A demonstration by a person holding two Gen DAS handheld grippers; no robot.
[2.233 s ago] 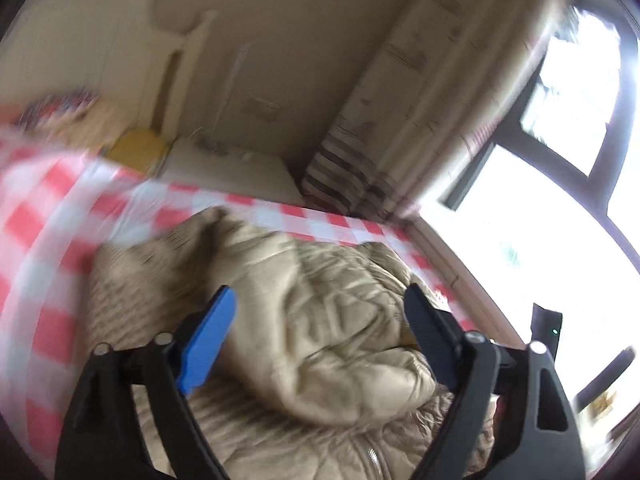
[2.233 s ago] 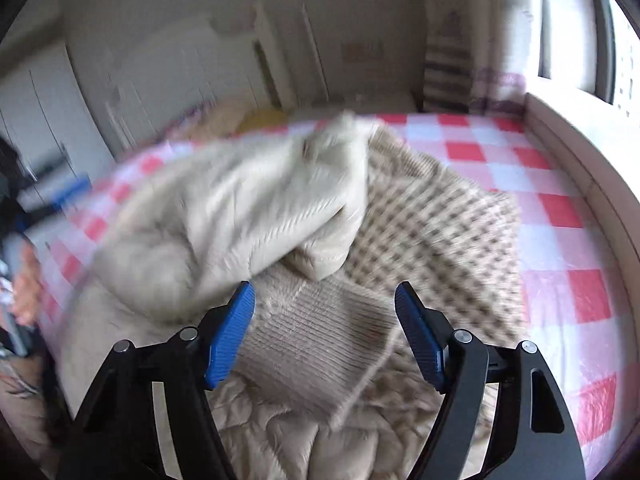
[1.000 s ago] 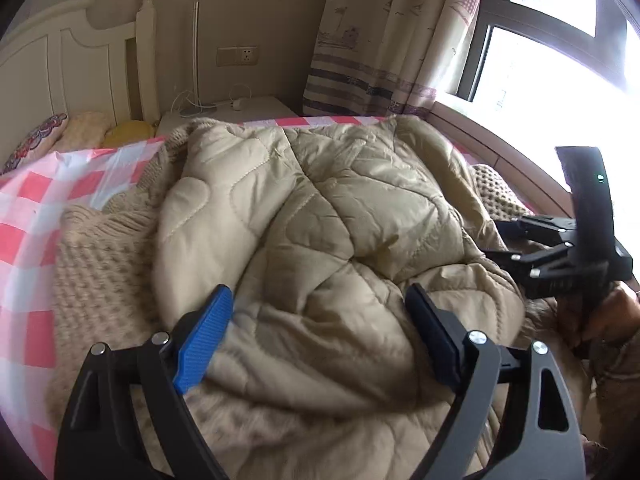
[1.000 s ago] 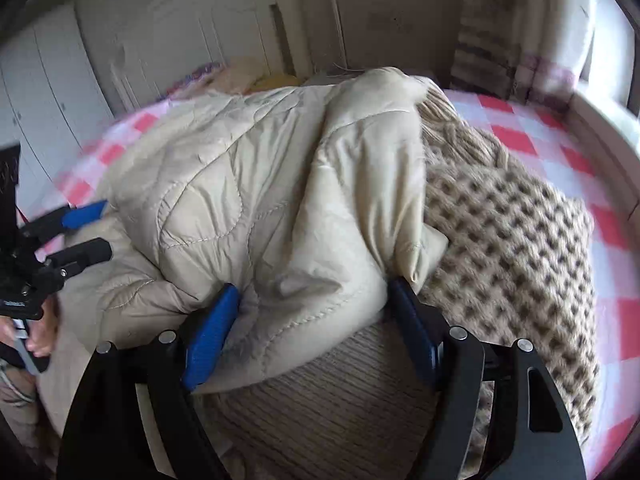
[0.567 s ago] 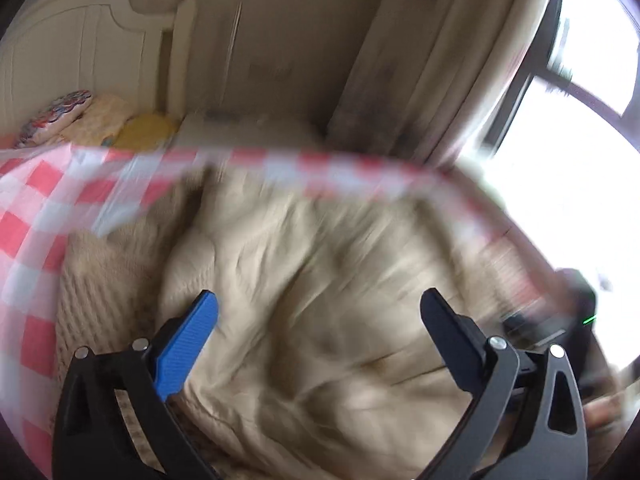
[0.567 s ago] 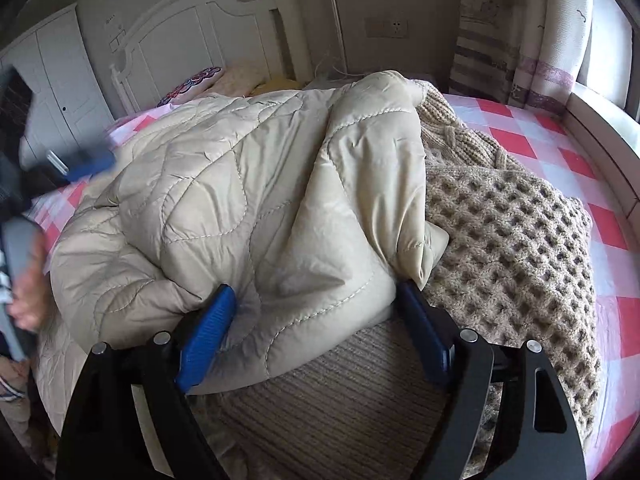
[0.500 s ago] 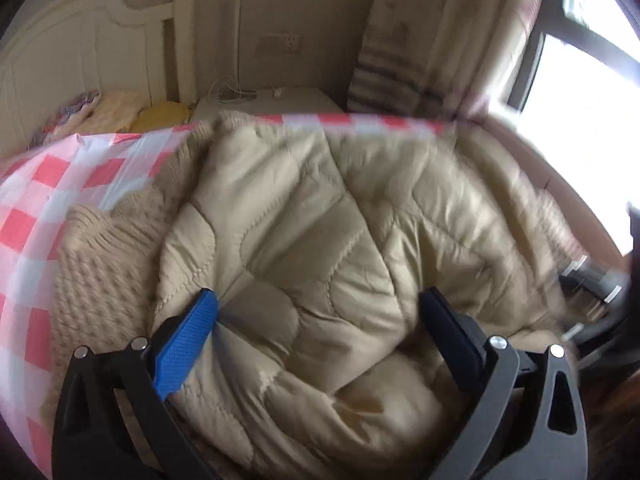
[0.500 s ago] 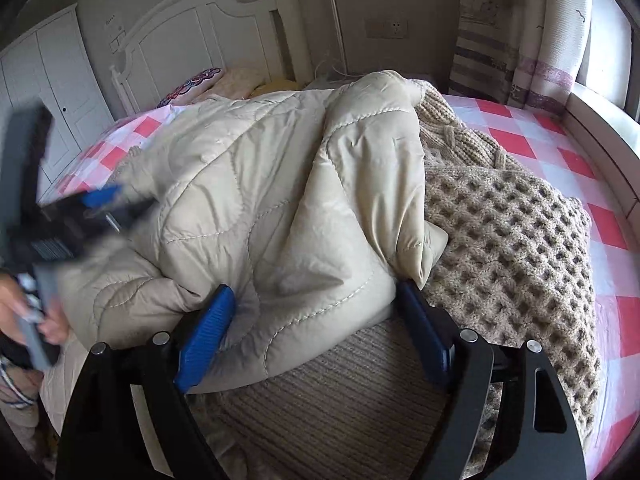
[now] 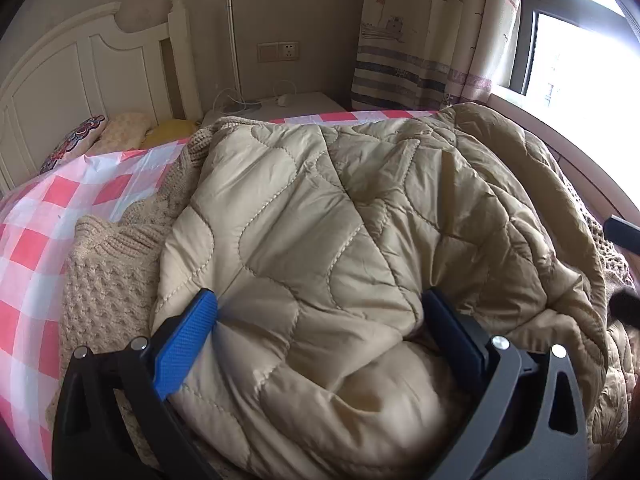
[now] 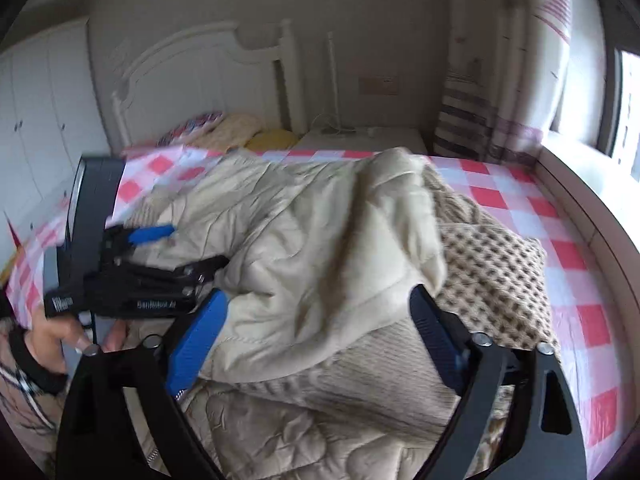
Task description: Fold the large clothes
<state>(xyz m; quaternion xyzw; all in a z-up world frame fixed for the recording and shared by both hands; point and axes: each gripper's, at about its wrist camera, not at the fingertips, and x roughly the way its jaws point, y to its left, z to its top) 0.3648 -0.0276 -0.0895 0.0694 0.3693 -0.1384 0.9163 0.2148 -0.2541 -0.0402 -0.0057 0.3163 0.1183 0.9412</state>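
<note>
The jacket (image 9: 320, 248) covers most of the knit sweater (image 9: 108, 288) and much of the bed (image 9: 36, 240) beneath. In the left wrist view only two dark tips of the right hand-held gripper (image 9: 624, 272) show at the right edge. The right wrist view is motion-blurred; the left hand (image 10: 56, 336) is cut off at the left edge, and small lettering on the left hand-held gripper (image 10: 188, 248) is unreadable.

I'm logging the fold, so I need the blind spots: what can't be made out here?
- Quilted jacket, left wrist view: its near hem is blurred and cut off by the bottom edge.
- Knit sweater, right wrist view: mostly hidden under the jacket.
- Right tool, left wrist view: only slivers show at the right edge.
- Right wrist view: motion blur smears the fabric detail.
</note>
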